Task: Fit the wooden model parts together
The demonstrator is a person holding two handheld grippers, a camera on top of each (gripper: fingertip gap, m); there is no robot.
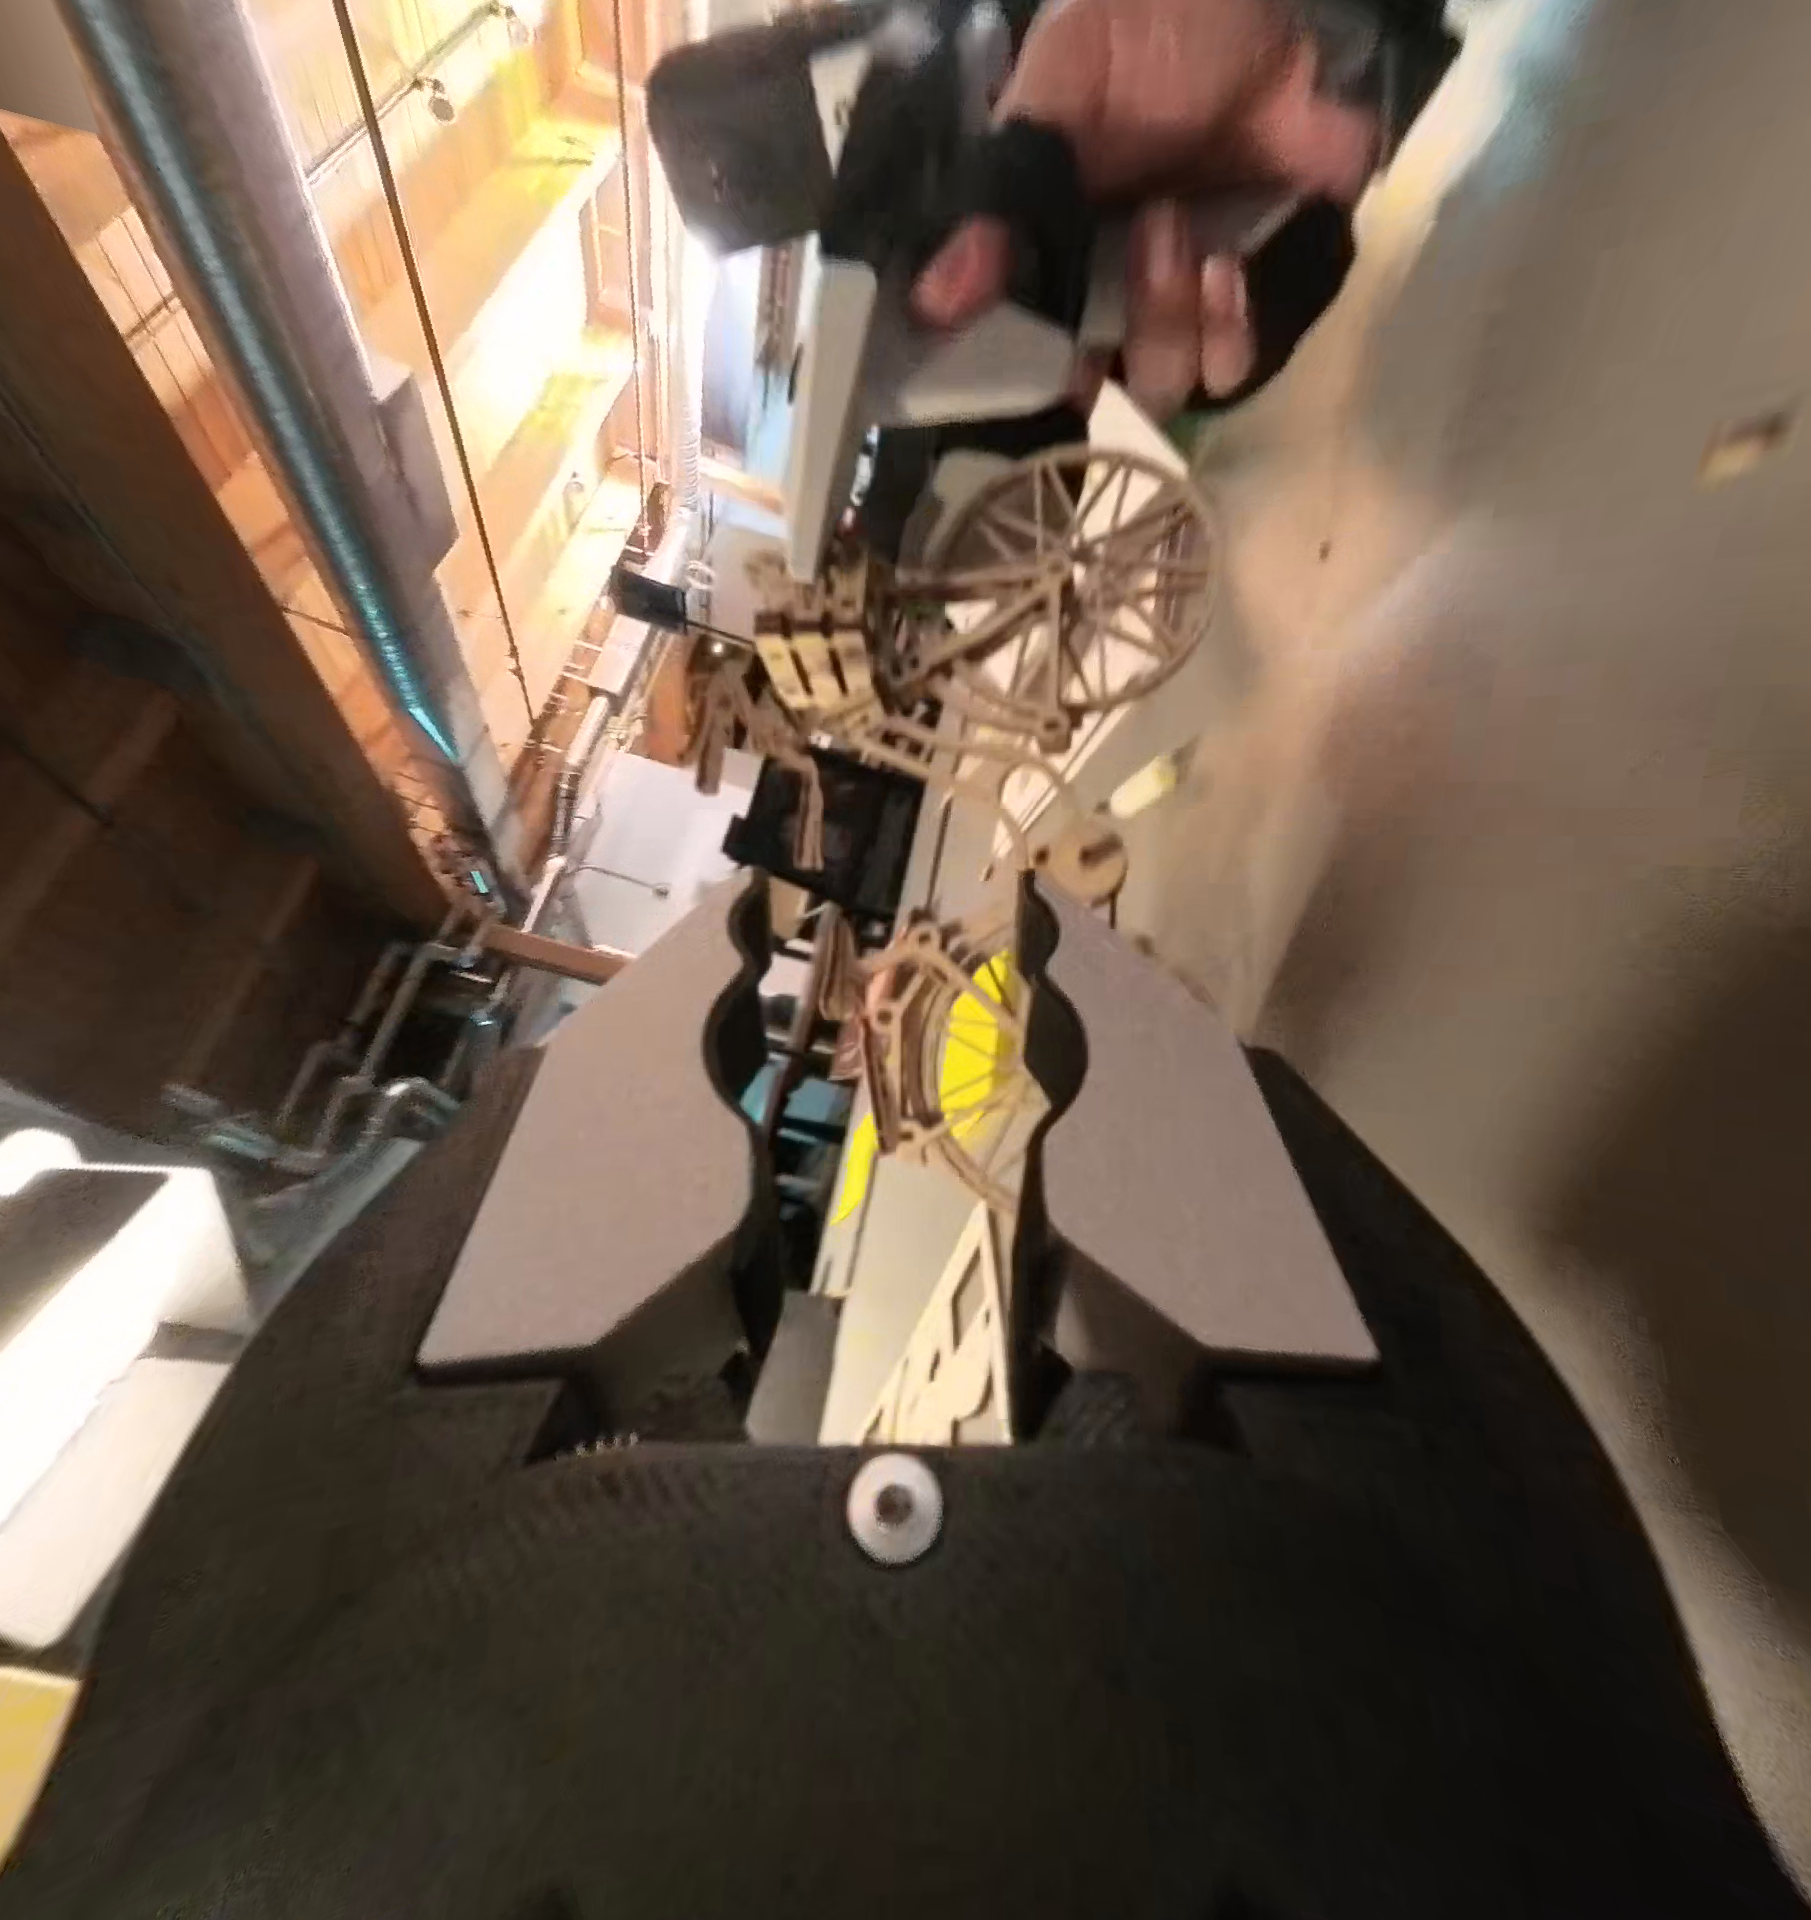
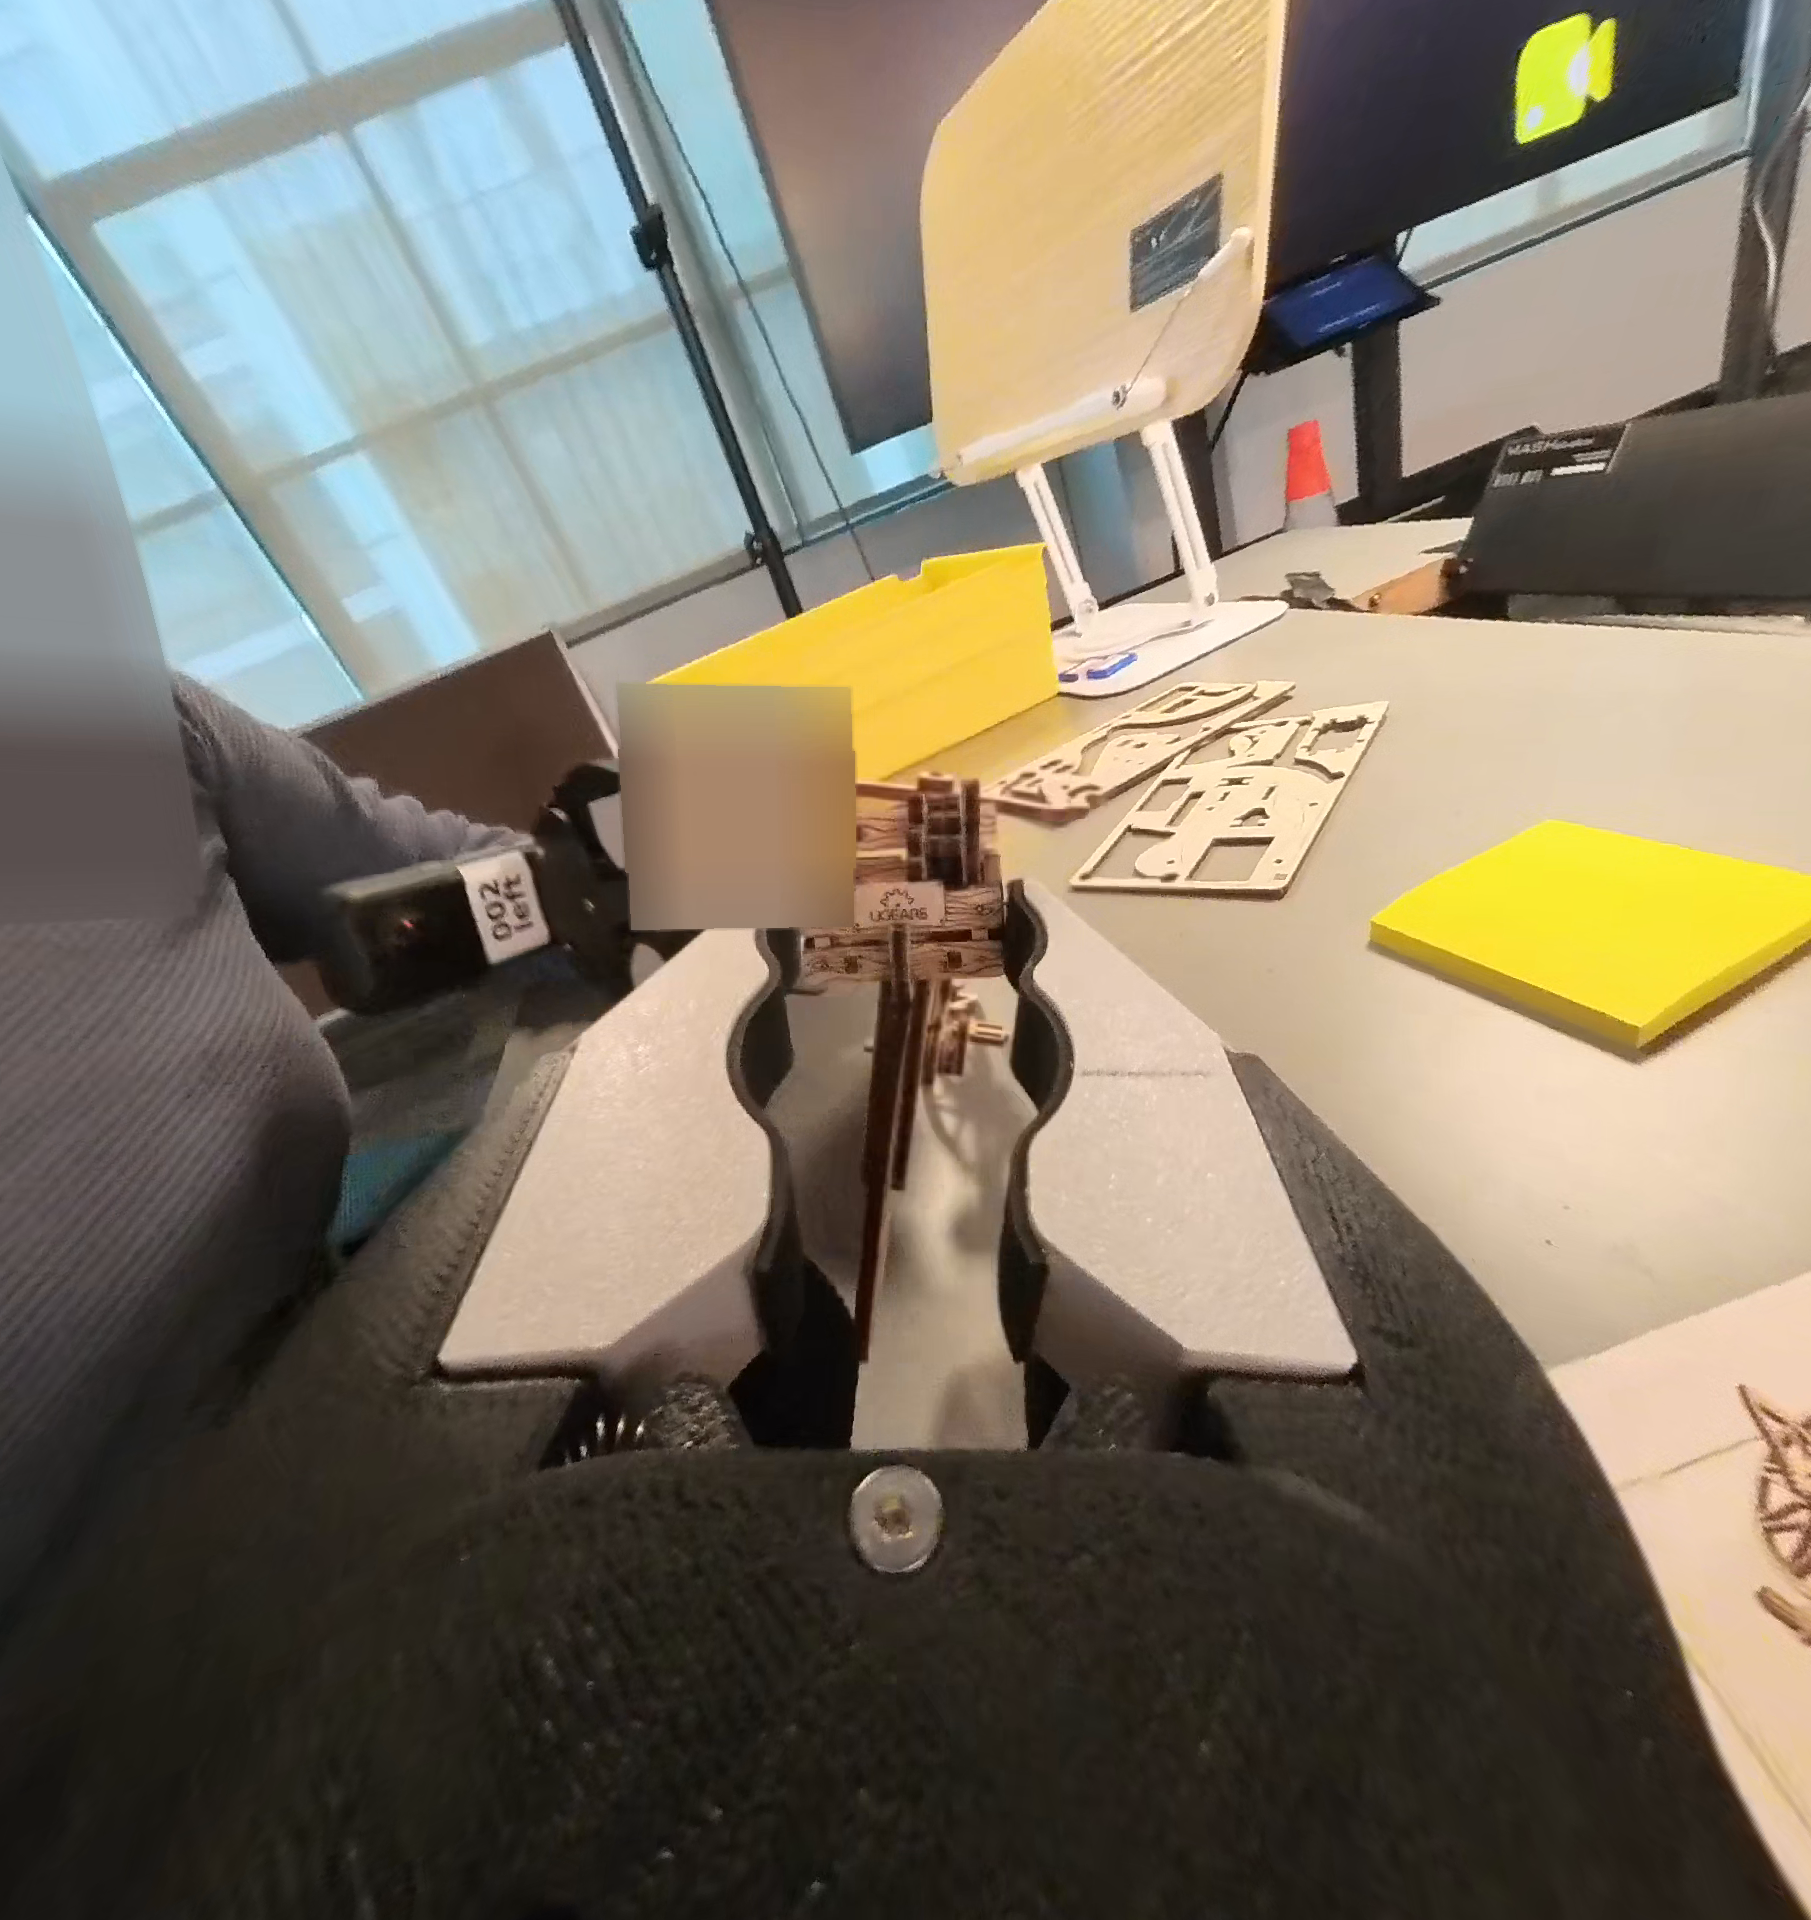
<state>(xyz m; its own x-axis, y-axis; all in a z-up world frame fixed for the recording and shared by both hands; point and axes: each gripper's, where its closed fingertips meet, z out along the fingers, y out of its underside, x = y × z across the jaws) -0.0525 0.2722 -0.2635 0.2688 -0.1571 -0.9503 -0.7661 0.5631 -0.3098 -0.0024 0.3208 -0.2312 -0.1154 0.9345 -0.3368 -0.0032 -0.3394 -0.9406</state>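
- Desk point(image 2: 1503, 1091), a wide grey surface, carries two flat laser-cut plywood part sheets point(image 2: 1223, 795), a yellow pad of sticky notes point(image 2: 1618, 930) and a yellow plastic bin point(image 2: 880, 655).
- Right claw point(image 2: 896, 940), grey-fingered on a black body, is tilted low over the desk and held by a bare hand point(image 1: 1171, 177); its jaws stand parted around the pale wooden carriage model point(image 1: 942, 644), whose thin spoked wheel point(image 2: 885, 1143) runs edge-on between the fingers. I cannot tell whether they pinch it.
- Left claw point(image 1: 885, 914), rolled sideways, points at the model from near by, its jaws apart and holding nothing.
- Model has plank-patterned bodywork, a large spoked wheel and small gears.
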